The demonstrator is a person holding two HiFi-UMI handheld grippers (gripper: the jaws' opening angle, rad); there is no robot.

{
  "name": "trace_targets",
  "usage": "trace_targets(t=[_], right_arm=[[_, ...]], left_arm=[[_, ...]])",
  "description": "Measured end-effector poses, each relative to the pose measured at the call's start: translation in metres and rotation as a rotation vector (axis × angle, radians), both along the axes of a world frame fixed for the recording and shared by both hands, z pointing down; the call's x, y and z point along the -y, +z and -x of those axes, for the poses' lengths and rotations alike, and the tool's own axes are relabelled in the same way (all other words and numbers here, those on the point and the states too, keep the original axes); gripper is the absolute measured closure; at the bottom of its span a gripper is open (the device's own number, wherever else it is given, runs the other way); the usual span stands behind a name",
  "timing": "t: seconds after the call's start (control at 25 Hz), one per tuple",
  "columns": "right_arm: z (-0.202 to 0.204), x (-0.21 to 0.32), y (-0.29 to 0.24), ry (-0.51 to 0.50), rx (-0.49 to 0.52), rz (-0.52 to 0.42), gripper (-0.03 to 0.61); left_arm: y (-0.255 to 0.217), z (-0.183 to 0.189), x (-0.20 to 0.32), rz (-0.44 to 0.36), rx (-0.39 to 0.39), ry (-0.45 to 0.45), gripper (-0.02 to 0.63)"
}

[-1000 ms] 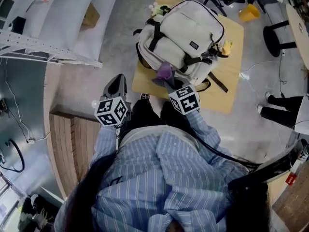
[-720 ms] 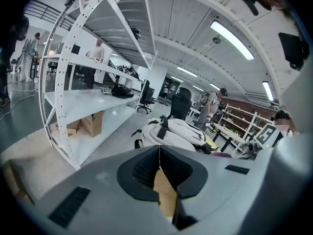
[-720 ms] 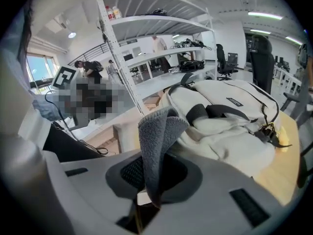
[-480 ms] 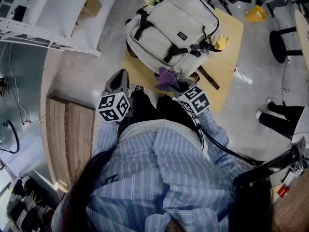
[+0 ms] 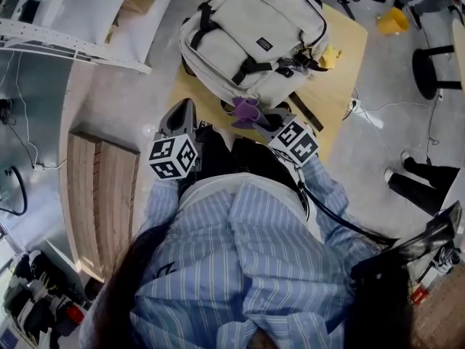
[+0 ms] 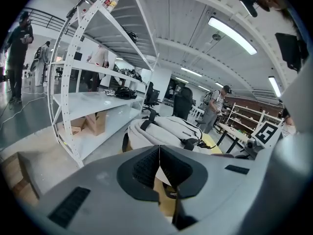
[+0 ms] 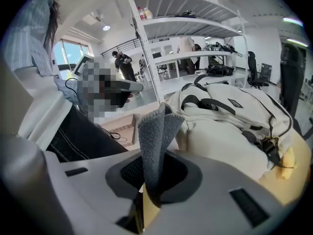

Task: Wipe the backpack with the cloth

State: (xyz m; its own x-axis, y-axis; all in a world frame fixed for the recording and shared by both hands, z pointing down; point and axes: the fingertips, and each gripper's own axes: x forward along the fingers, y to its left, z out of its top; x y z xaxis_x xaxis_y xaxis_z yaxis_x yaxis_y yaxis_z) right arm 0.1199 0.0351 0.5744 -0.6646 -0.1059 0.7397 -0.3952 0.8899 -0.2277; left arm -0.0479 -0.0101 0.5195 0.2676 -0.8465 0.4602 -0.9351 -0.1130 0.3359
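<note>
A tan counter (image 5: 341, 64) stood on the grey floor (image 5: 385, 144). A yellow bucket (image 5: 393, 22) and a black stool (image 5: 434, 70) sat off its right side. White shelving (image 5: 80, 27) rose at left, with a cardboard box (image 5: 135, 7) by it, near wooden planking (image 5: 102, 195).

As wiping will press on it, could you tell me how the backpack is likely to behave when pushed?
The backpack looks like soft, stuffed fabric, so it would probably dent under pressure rather than stay stiff. It lies broad-side down on the wooden board, so tipping seems unlikely; on that smooth board it might slide slightly.
</note>
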Motion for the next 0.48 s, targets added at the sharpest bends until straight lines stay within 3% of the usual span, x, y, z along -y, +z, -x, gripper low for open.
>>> trace_targets(t=[0.48], right_arm=[[-0.052,0.045,0.000,0.076,0.022,-0.010,0.537]], left_arm=[[-0.006,-0.027,0.013,-0.011,0.021,0.044,0.609]])
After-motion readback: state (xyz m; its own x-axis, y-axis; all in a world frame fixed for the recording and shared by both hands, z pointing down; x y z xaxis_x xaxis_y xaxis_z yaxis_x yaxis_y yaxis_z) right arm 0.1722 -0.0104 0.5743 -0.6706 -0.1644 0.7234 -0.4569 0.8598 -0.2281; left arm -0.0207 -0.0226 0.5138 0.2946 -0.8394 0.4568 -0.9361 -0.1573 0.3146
